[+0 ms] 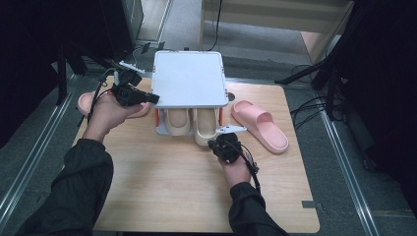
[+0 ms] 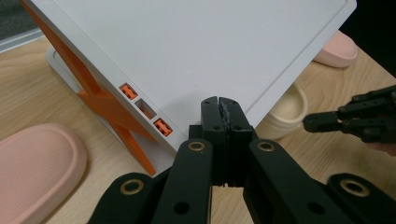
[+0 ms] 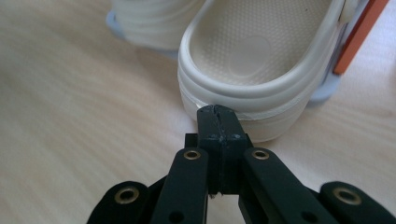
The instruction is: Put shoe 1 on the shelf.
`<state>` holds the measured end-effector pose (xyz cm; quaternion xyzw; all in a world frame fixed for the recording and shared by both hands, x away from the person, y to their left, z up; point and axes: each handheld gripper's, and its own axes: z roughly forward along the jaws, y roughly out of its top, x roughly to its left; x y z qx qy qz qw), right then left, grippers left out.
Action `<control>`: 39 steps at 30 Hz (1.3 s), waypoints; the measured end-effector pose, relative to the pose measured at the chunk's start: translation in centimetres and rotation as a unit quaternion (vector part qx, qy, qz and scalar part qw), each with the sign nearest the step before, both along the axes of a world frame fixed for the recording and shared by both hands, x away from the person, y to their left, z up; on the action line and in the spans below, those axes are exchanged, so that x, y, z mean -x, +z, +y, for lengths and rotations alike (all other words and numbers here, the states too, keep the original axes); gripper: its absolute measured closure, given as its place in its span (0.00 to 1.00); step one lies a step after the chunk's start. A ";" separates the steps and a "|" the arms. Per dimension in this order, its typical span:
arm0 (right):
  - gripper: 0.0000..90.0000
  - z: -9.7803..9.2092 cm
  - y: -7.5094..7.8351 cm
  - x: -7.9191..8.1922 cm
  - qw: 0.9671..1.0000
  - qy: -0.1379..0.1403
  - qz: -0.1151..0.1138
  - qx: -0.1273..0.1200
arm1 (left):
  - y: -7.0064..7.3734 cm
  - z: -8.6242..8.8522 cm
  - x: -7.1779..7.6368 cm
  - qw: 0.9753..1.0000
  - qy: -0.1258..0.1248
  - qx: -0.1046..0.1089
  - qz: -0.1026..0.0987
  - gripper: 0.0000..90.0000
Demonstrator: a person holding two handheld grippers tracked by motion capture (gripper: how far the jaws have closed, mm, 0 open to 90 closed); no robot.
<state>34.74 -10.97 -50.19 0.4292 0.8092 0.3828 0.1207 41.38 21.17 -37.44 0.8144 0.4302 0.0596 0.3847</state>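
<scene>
Two cream slippers sit on the lower tier of the white rack; the right cream slipper juts out, heel overhanging. The right gripper, jaws closed empty, touches that heel. The left gripper, also closed, steadies the rack's corner. Both pink slippers wait on the desk.

Looks like a lab or recording studio: lone wooden desk on grey carpet, metal floor rails at both sides, black stands and loose cables around, dark curtains at the edges.
</scene>
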 end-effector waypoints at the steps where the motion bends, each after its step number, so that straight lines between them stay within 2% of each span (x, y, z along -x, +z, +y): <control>1: 1.00 0.1 0.0 -0.4 1.000 -0.001 0.000 -0.001 | 0.0 0.0 0.0 1.000 0.000 0.000 0.000 1.00; 4: 1.00 0.7 -0.1 -1.6 1.000 -0.006 0.001 0.002 | 0.0 0.0 0.0 1.000 0.001 0.000 0.000 1.00; 7: 1.00 1.0 -0.3 -2.7 1.000 -0.018 0.008 -0.013 | 0.0 0.0 0.0 1.000 0.001 -0.001 0.000 1.00; 11: 1.00 1.3 -0.6 -3.7 1.000 -0.020 0.006 -0.023 | 0.0 0.0 0.0 1.000 0.001 0.001 0.002 1.00; 13: 1.00 1.3 -0.7 -4.1 0.999 -0.025 0.008 -0.034 | 0.0 0.1 0.0 1.000 0.002 0.003 0.003 1.00; 19: 1.00 1.2 -0.7 -4.3 0.999 -0.025 0.014 -0.036 | -0.1 0.2 -0.1 1.000 -0.001 0.005 0.001 1.00; 21: 1.00 1.0 -0.5 -3.9 0.999 -0.020 0.022 -0.040 | -0.1 0.3 -0.1 1.000 -0.003 0.008 0.001 1.00; 25: 0.97 0.4 -0.1 -2.9 0.999 -0.004 0.021 -0.046 | 0.0 0.4 -0.2 1.000 0.002 0.017 0.009 0.95; 30: 0.89 -0.4 0.4 -1.5 0.998 0.014 0.031 -0.055 | 0.4 0.4 0.1 1.000 0.016 0.018 0.013 0.80; 34: 0.77 -1.1 1.1 0.3 0.997 0.040 0.027 -0.063 | 1.0 1.0 0.5 0.999 0.030 0.025 0.016 0.67; 39: 0.69 -2.2 1.7 2.3 0.995 0.079 0.011 -0.060 | 1.7 2.3 1.4 0.998 0.042 0.037 0.011 0.60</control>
